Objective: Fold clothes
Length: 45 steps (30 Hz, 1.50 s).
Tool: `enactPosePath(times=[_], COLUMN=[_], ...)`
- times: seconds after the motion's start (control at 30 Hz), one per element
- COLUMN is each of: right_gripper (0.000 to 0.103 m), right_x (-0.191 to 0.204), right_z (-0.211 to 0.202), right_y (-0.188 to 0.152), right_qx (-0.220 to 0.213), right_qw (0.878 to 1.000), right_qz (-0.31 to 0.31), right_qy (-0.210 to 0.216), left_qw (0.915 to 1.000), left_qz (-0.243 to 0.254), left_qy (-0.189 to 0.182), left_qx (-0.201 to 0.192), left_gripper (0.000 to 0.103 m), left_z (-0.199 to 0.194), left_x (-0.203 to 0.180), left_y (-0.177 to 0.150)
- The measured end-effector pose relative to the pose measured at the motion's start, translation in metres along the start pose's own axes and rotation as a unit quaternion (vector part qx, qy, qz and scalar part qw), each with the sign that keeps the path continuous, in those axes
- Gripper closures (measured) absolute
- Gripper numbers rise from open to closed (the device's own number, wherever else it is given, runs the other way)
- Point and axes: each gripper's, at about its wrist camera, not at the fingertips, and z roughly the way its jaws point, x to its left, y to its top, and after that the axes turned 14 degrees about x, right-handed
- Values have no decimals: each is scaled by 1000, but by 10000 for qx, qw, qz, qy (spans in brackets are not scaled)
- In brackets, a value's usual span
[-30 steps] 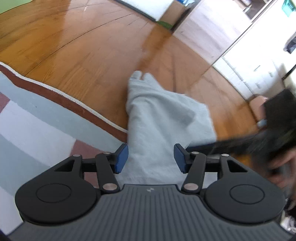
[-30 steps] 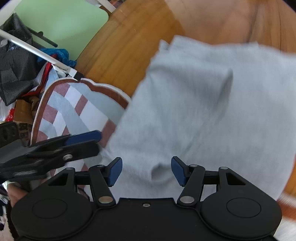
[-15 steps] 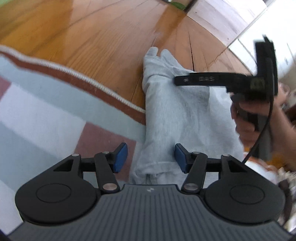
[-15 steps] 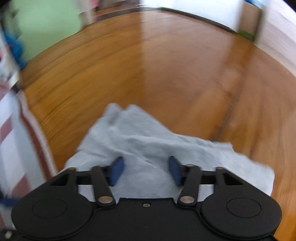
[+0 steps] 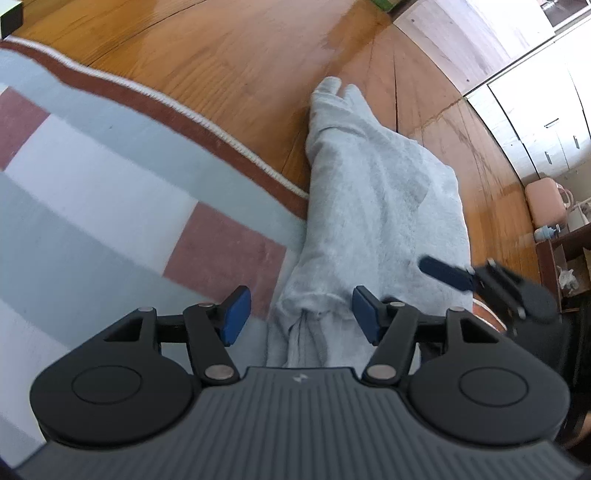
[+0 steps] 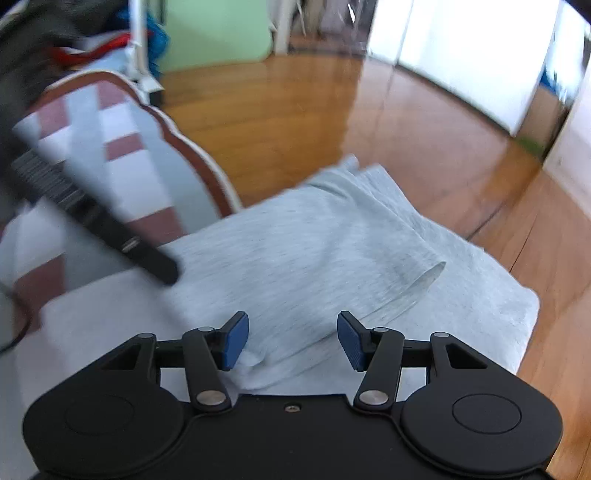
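Observation:
A light grey garment (image 5: 373,206) lies lengthwise from the striped rug out onto the wood floor. Its bunched near end with a drawstring sits between the jaws of my left gripper (image 5: 301,318). Those jaws are opening and the blue pads stand off the cloth. My right gripper (image 6: 293,341) hovers open over the garment (image 6: 332,243), a raised fold lying between its pads without being pinched. In the left wrist view, the right gripper's blue finger (image 5: 445,274) reaches over the cloth from the right. The left gripper's black finger (image 6: 122,240) shows blurred in the right wrist view.
The rug (image 5: 110,177) has a white corded edge and covers the left side. Wood floor (image 5: 240,48) stretches beyond. White cabinets (image 5: 535,107), a pink stool (image 5: 543,197) and a dark shelf stand far right. A green panel (image 6: 218,33), white pole (image 6: 138,44) and heaped clothes are far left.
The right gripper swung off the middle of the garment to its near right side and rolled. The left gripper dropped slightly toward the drawstring end and its jaws widened.

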Motion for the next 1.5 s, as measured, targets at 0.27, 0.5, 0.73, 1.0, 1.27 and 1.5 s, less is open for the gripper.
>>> enactPosePath(times=[0.27,0.5,0.73,1.0,1.27,1.5], right_gripper=[39,39,39,35,91,91], right_x=[-10,-55,-85,-71,-72,-80], right_z=[-38,-81,-63,-32,-49,-76], right_y=[-68,-152,-188,-200,-174,-145], right_qx=[106,-331,-116,-656,-755,-1085], right_qw=[9916,9525,9099,8150,8684,8900], right_qz=[1097,2847,3937,4970,4320,3882], right_qy=[682,1032,1301,2905,2316,2131], left_qw=[9998,9951,9950,9920,9946,9992], left_qz=[-177,-792,-777,-198,-235,-208], left_qy=[-23,-584,-622,-1244,-1000,-258], left_qx=[-5,-115,-75,-114,-165,-243], left_gripper=[32,27,21,60,56,35], left_z=[-5,-8,-3,-1,-1,6], left_x=[3,14,5,-15,-19,-28], left_y=[-12,-48,-51,-50,-47,-42])
